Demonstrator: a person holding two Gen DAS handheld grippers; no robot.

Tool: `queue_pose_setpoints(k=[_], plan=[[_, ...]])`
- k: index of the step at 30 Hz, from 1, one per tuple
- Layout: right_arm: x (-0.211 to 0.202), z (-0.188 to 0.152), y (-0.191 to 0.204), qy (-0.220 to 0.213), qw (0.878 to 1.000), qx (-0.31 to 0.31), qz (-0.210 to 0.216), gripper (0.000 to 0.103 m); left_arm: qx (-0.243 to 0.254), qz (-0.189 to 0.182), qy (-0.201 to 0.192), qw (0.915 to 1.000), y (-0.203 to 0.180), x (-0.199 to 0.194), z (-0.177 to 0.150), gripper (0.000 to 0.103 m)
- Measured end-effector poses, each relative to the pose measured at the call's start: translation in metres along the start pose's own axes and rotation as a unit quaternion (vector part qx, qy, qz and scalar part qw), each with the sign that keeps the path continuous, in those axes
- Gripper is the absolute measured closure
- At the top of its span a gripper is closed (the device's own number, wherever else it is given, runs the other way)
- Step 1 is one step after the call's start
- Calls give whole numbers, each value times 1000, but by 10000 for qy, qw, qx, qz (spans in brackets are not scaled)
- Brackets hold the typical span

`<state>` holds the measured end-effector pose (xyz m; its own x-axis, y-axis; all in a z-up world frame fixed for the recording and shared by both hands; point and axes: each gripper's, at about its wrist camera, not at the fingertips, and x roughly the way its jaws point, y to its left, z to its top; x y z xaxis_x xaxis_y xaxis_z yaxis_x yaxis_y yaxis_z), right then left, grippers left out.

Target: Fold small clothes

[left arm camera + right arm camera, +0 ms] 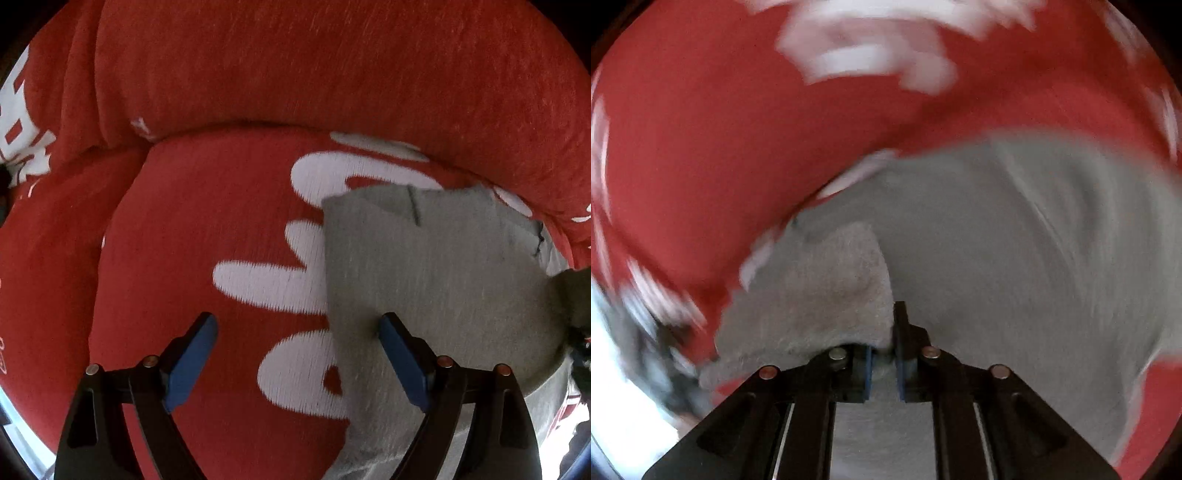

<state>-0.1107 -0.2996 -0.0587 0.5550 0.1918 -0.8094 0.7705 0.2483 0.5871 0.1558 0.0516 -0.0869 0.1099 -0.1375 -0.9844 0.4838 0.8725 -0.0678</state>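
Note:
A small grey garment (436, 266) lies flat on a red blanket with white shapes (184, 221). My left gripper (298, 319) points down over the garment's left edge and is open. One of its blue pads (402, 362) is above the grey cloth and the other above the blanket, with nothing pinched. In the blurred right wrist view, my right gripper (884, 354) is shut on a raised fold of the grey garment (820, 295). The rest of the garment (1015, 258) spreads out beyond it on the red blanket (738, 147).
A thick ridge of the red blanket (332, 74) rises behind the garment. A bunched grey corner (576, 295) stands up at the right edge. A bright strip of floor or edge (613, 406) shows at the lower left of the right wrist view.

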Motion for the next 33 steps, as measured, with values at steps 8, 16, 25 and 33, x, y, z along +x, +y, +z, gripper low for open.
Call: queue_pose_setpoints(k=[8, 16, 25, 33], plan=[[-26, -13, -55, -184, 9885, 1421, 482, 62, -2, -139, 172, 9998, -3, 11, 15, 13], [46, -91, 29, 1417, 9800, 713, 1206, 57, 349, -573, 424, 9968, -12, 25, 35, 42], [129, -157, 104, 1309, 9826, 542, 1201, 72, 538, -1369, 332, 9886, 10, 16, 53, 93], [147, -179, 128, 1424, 9741, 636, 1635, 97, 430, -1421, 263, 9886, 44, 10, 73, 93]])
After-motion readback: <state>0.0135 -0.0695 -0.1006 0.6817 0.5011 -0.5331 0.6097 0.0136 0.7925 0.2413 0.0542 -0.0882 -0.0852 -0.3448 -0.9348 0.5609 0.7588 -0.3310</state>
